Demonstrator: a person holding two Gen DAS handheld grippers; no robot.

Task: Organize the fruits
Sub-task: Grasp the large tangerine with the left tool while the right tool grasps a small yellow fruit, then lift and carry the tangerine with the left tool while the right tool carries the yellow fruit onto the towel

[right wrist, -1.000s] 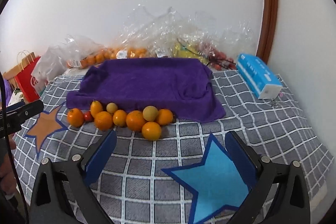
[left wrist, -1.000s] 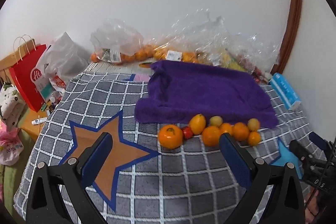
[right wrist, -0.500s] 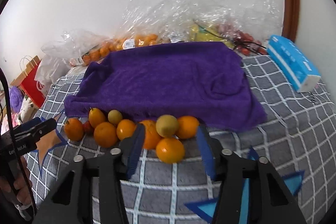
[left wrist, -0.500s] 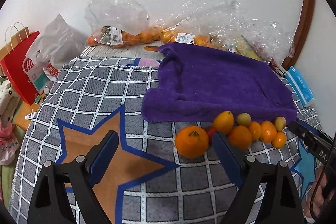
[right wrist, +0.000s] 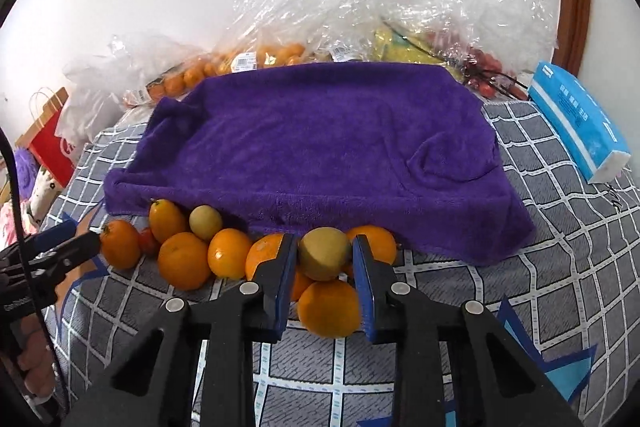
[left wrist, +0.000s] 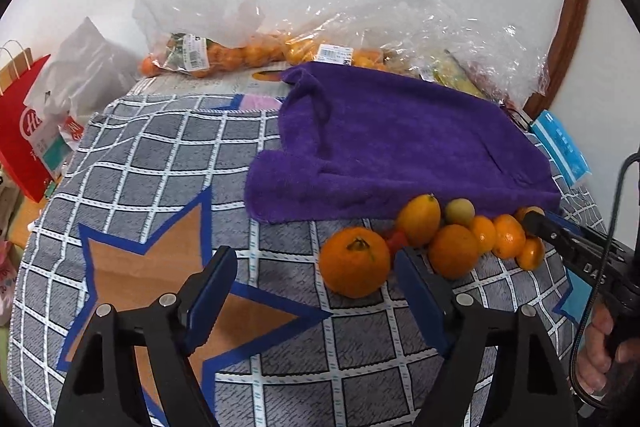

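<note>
A row of fruit lies on the checked cloth against the front edge of a purple towel (right wrist: 320,147). My right gripper (right wrist: 323,247) is shut on a round yellow-green fruit (right wrist: 324,254) near the row's right end. A small orange (right wrist: 329,307) lies just below it between the fingers. My left gripper (left wrist: 313,258) hovers at the row's left end, its jaws closing. The big orange (left wrist: 354,261) sits just ahead of them near the right finger (left wrist: 418,297), untouched. In the right wrist view the left gripper (right wrist: 86,241) points at that big orange (right wrist: 120,245).
Clear plastic bags of oranges (left wrist: 216,55) and other fruit line the back wall. A blue tissue pack (right wrist: 580,123) lies at the right. A red paper bag (left wrist: 24,131) stands off the left edge. An orange star (left wrist: 152,267) marks the cloth by the left gripper.
Both grippers came forward and down to the fruit row. The right jaws closed from wide open onto the yellow-green fruit. The left jaws narrowed beside the big orange.
</note>
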